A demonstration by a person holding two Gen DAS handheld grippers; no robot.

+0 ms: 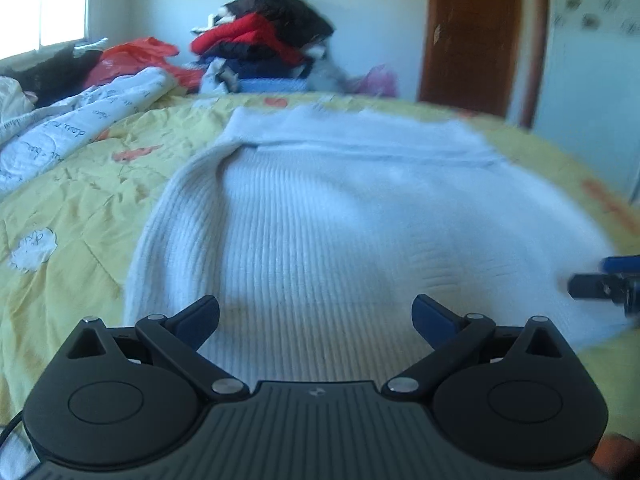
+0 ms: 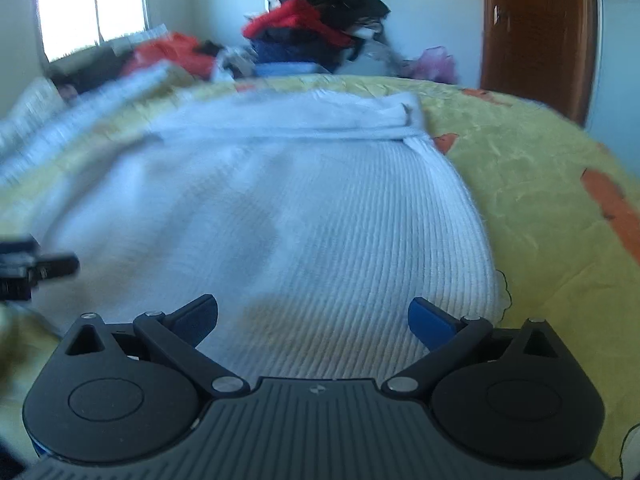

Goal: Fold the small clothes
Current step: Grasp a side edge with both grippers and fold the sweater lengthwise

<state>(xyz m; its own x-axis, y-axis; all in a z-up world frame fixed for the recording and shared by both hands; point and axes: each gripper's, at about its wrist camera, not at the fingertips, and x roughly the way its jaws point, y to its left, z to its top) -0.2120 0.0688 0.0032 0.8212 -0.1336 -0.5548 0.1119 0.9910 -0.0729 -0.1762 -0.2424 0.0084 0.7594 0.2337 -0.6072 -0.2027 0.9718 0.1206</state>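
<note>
A white ribbed knit garment [image 1: 340, 216] lies spread flat on the yellow bedspread [image 1: 72, 208], its far end folded over in a band. My left gripper [image 1: 316, 320] is open and empty, low over the garment's near left part. My right gripper [image 2: 312, 318] is open and empty over the garment [image 2: 304, 208] near its near right edge. Each gripper's tip shows in the other's view: the right one at the right edge of the left wrist view [image 1: 604, 286], the left one at the left edge of the right wrist view [image 2: 36, 268].
A pile of red, black and blue clothes [image 1: 264, 40] stands at the bed's far side by the wall. A white printed quilt [image 1: 72, 128] and an orange bag [image 1: 136, 56] lie far left. A brown door [image 1: 476, 36] is at the far right.
</note>
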